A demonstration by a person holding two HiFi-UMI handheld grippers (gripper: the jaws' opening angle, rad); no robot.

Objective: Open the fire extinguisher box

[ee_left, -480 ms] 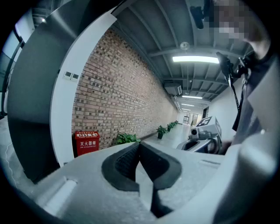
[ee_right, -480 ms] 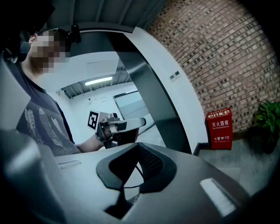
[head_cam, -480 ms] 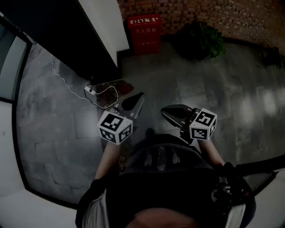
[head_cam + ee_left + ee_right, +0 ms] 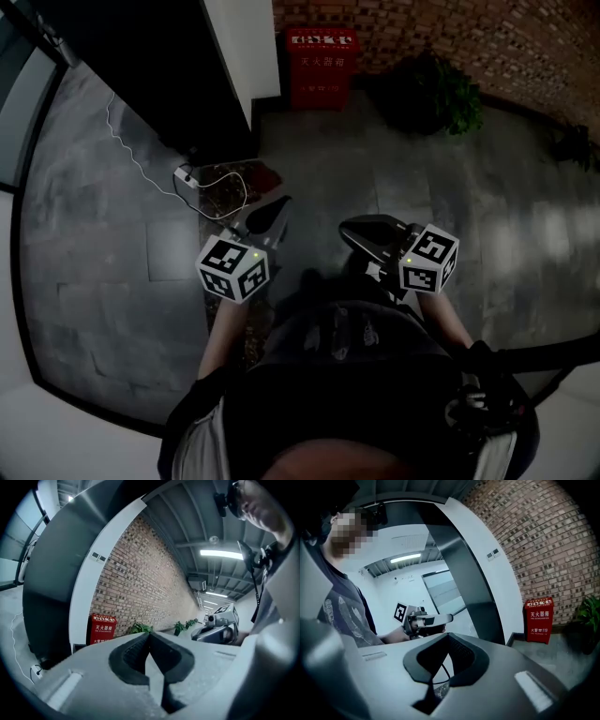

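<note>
The task has not begun in any visible respect. The fire extinguisher box (image 4: 322,67), a red cabinet with white lettering on its front, stands on the floor (image 4: 469,225) at the far side of the scene, backed against the brick wall (image 4: 487,37), just right of a dark pillar (image 4: 159,66) with a white edge and left of a potted plant (image 4: 433,92). Its front appears closed in every view, so its contents cannot be inspected; no extinguisher is visible. Both tools are held close to the person's body, well apart from the box, with open floor between. The left gripper (image 4: 272,214) points toward the far wall, and its own view shows its jaws brought together at the tips with nothing between them. The right gripper (image 4: 361,232) is in a like condition: jaws closed tip to tip and holding nothing, with only the floor and a loop of cable seen through the gap behind the pads. A power strip (image 4: 187,175) with a white cable (image 4: 127,141) lies on the floor to the left, near the foot of the pillar, clear of the direct line to the box. In my judgement everything is outstanding: approach the box, find its latch or door edge (too small to make out from here), part the jaws, take hold and swing the front open.
</note>
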